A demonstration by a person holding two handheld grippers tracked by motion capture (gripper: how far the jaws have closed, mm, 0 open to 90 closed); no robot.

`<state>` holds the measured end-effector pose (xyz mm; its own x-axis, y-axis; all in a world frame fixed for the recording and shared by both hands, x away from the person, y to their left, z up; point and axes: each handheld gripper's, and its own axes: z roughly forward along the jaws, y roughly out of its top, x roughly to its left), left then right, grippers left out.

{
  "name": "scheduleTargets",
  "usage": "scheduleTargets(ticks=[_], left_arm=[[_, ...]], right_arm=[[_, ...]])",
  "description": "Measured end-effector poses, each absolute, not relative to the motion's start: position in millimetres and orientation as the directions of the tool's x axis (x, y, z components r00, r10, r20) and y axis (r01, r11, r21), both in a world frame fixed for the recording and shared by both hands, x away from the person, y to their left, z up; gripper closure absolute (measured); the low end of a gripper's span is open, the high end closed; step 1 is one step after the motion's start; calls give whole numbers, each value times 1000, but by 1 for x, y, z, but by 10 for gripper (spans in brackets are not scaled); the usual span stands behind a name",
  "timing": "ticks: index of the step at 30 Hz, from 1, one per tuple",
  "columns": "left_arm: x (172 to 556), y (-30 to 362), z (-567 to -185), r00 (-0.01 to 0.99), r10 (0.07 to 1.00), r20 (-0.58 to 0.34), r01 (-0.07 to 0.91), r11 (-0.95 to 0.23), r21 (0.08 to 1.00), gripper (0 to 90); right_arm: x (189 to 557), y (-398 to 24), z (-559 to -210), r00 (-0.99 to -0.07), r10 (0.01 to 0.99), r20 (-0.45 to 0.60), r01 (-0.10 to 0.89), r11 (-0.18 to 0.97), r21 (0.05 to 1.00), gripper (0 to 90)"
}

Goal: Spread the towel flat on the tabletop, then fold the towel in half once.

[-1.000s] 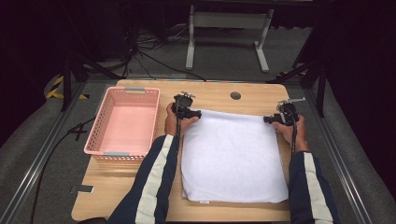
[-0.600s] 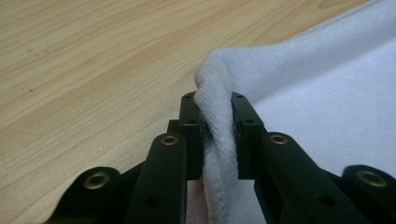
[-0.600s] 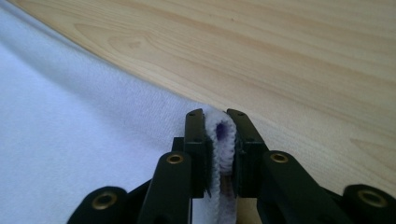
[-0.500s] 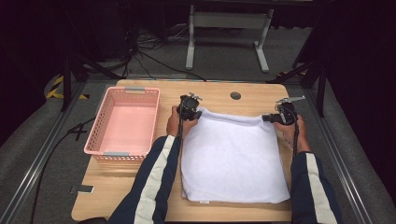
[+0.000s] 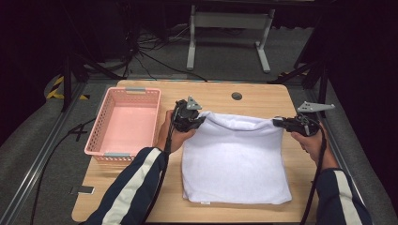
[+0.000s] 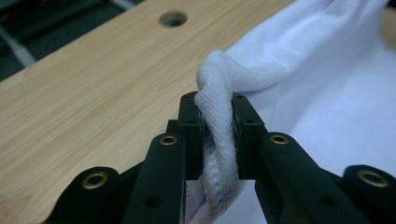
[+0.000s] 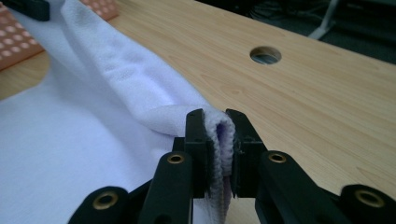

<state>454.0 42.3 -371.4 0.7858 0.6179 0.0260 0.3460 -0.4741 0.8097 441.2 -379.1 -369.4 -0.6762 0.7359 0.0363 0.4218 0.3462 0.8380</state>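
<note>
1. Left gripper view: the left gripper (image 6: 217,135) has just been closing, and its jaws now pinch a bunched corner of the white towel (image 5: 234,159).
2. Right gripper view: the right gripper (image 7: 218,144) has likewise been closing, and its jaws clamp the towel's other far corner, folded between them.
3. High view: the left gripper (image 5: 193,120) and right gripper (image 5: 281,123) hold the far edge raised and stretched between them, while the rest of the towel lies flat on the table (image 5: 263,96), its near edge close to the person.
4. A pink basket (image 5: 123,123) sits just left of the towel, nothing visible inside.
5. The step looks like the first fold: both far corners gripped and lifted.
6. Next, both corners would need carrying together toward the near edge, level and taut, so the edges line up.
</note>
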Motion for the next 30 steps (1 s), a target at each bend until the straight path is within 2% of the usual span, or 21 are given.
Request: scheduleTargets(ticks=[2, 9, 11, 14, 18, 20, 24, 25, 27, 30], left_arm=[[445, 45, -369, 798, 600, 53, 320, -497, 806, 780], [398, 63, -382, 854, 509, 105, 212, -525, 824, 775], [384, 68, -388, 854, 499, 149, 179, -550, 816, 766], [364, 74, -399, 868, 479, 127, 179, -542, 821, 761], [339, 77, -415, 874, 433, 219, 109, -616, 780, 735], [330, 79, -424, 890, 399, 220, 101, -644, 758, 731], [310, 90, -440, 904, 327, 276, 50, -721, 691, 721], [310, 90, -440, 904, 327, 276, 50, -721, 691, 727], [308, 93, -450, 919, 316, 237, 82, -740, 668, 726], [308, 95, -458, 922, 299, 247, 80, -771, 632, 726]], right_arm=[[435, -380, -367, -683, 730, 29, 408, 349, 844, 803], [373, -384, -365, -779, 626, -36, 290, 411, 864, 800], [358, -384, -370, -803, 593, -65, 252, 437, 863, 799], [341, -385, -378, -828, 558, -55, 248, 454, 856, 797], [319, -387, -393, -865, 499, -50, 237, 494, 837, 788], [310, -389, -401, -877, 478, -42, 236, 505, 830, 785], [292, -389, -423, -936, 353, -11, 222, 612, 759, 769], [292, -389, -423, -936, 353, -11, 222, 612, 759, 769], [284, -388, -431, -958, 286, 25, 220, 676, 703, 761], [282, -385, -441, -950, 314, 10, 241, 708, 664, 768]])
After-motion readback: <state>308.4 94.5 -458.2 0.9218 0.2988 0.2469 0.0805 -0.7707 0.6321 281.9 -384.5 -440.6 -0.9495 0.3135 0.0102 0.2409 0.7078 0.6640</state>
